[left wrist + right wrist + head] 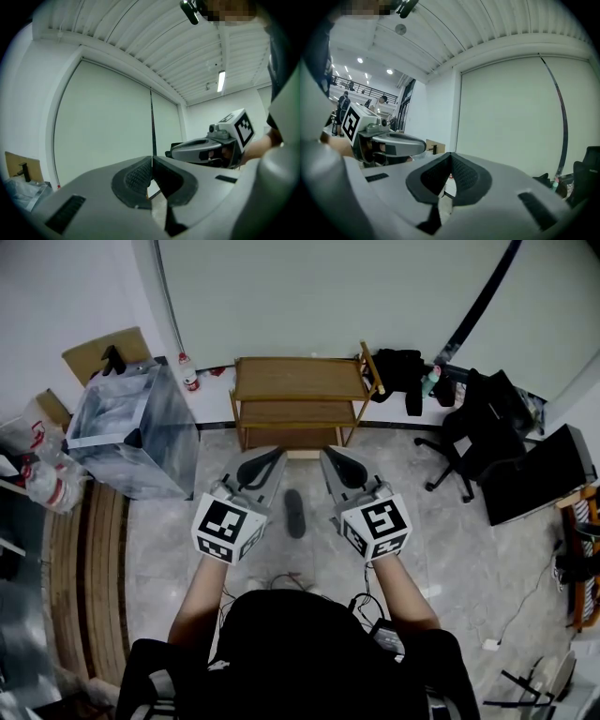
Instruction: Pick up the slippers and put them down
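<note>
A single dark slipper [294,513] lies flat on the pale marbled floor [450,549], a little above the middle of the head view, lengthwise up the frame, with nothing touching it. It shows in the gap between your two grippers, which are apart from it. Your left gripper [266,461], just left of the slipper, has its jaws closed pad against pad with nothing between them; its own view shows the ribbed black pads meeting at the tips. Your right gripper [335,462], just right of the slipper, is closed the same way and holds nothing. Both point toward the top of the frame, side by side, with their marker cubes nearest your hands. Beyond the slipper, at upper centre, a low wooden shelf [300,397] with open tiers stands against the wall. At upper left is a clear plastic box [131,432], with a sheet of cardboard [98,351] behind it and a bottle [188,372] to its right. Plastic bags [42,474] lie at the left edge. At upper right a black office chair [473,442] stands near a black bag [398,371]
</note>
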A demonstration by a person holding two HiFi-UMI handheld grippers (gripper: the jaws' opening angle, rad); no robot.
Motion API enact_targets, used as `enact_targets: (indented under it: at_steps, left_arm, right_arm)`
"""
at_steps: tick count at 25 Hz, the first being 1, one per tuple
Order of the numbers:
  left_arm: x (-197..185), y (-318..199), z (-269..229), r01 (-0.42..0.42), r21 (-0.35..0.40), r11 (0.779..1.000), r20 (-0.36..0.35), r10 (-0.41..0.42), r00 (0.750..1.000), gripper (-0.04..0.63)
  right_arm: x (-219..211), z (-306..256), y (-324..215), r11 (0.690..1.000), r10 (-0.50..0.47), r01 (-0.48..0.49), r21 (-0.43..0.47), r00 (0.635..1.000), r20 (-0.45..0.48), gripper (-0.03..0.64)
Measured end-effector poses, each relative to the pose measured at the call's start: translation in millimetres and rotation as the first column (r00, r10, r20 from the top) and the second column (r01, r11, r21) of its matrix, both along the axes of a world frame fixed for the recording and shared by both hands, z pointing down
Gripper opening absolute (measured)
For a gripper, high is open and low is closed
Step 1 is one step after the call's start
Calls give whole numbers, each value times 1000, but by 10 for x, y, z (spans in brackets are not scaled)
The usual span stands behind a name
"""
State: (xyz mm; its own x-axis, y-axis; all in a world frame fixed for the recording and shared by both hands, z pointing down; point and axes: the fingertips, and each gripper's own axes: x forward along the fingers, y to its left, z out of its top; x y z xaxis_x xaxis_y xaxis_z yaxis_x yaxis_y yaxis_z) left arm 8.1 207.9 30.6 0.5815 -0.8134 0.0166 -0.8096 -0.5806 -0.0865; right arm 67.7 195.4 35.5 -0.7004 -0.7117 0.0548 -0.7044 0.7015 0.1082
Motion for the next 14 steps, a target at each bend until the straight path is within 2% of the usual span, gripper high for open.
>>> enact_targets:
  at_steps: [14]
  left_arm:
    - [136, 59, 85, -14, -21, 1000, 3, 14, 1000, 8]
  right_arm:
    - [20, -34, 122, 999, -2, 2, 32, 1000, -14, -2]
